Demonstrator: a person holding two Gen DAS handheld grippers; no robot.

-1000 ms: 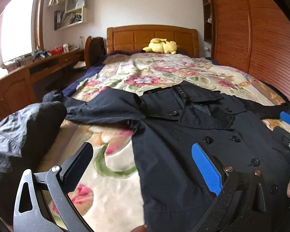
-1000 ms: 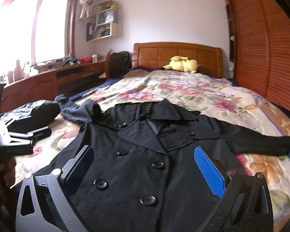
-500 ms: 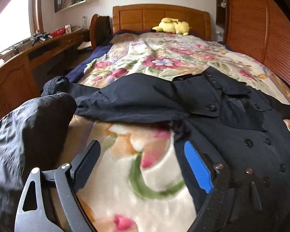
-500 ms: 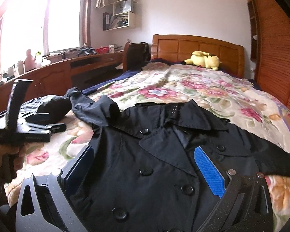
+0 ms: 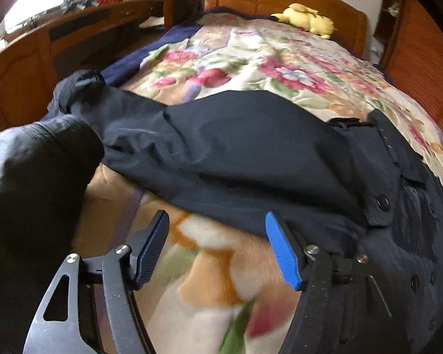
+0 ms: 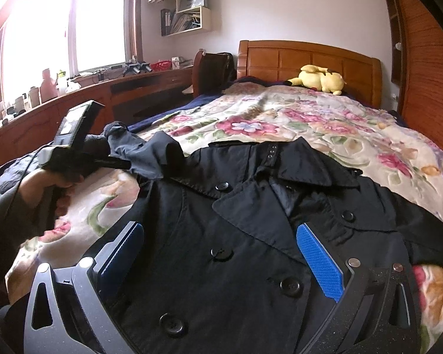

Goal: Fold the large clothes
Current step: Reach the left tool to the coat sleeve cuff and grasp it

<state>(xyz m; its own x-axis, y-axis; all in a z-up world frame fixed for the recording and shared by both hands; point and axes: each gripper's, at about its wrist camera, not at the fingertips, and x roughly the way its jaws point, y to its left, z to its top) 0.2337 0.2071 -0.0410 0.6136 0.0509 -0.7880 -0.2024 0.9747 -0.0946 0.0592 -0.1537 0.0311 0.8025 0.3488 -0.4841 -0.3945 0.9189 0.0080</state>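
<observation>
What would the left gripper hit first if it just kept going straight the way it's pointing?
Most likely the near edge of the black coat's sleeve, just ahead of the left gripper. Its jaws have been closing, with nothing but the flowered blanket under them. The depth is hard to judge.

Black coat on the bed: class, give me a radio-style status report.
Left gripper jaws have just been closing, nothing between them, nearing the sleeve. Right gripper open above the black coat, which lies buttoned and unfolded. A dark bundle beside the sleeve.
</observation>
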